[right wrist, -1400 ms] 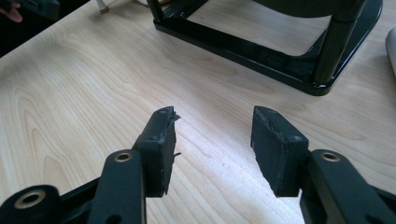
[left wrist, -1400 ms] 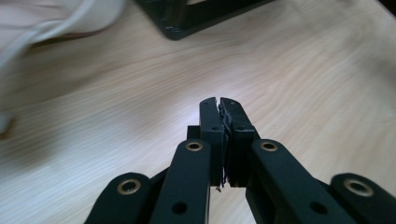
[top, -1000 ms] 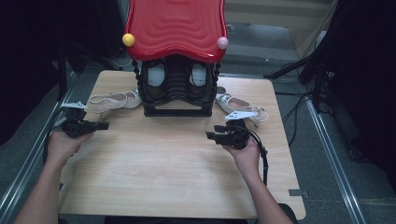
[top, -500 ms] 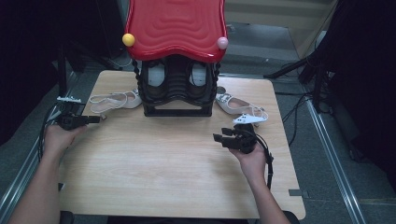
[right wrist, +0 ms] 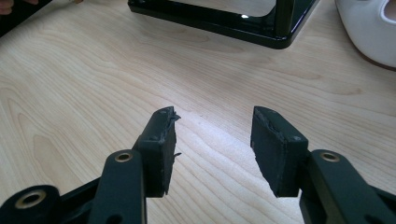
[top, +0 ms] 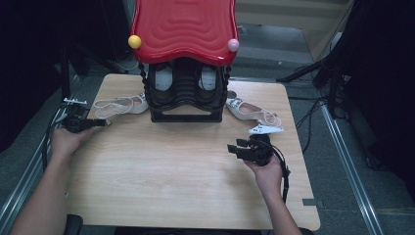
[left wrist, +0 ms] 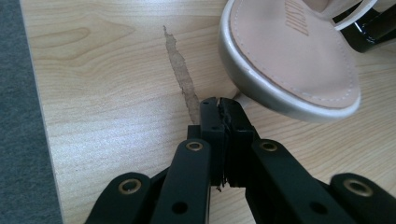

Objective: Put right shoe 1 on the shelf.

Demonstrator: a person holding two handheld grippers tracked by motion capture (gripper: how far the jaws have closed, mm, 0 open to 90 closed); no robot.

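The left gripper (left wrist: 219, 103) has its jaws pressed together with nothing between them, its tip just beside the toe of a pale sandal (left wrist: 289, 60) that lies on the wooden table (top: 171, 171) at the left of the black shoe rack (top: 185, 95). The right gripper (right wrist: 212, 135) hovers low over bare wood with its jaws wide apart and empty. A second sandal (top: 252, 111) lies near it, to the right of the rack.

A sandal (top: 120, 105) lies left of the rack (top: 185, 93), another sandal (top: 252, 110) right, perhaps touching it.
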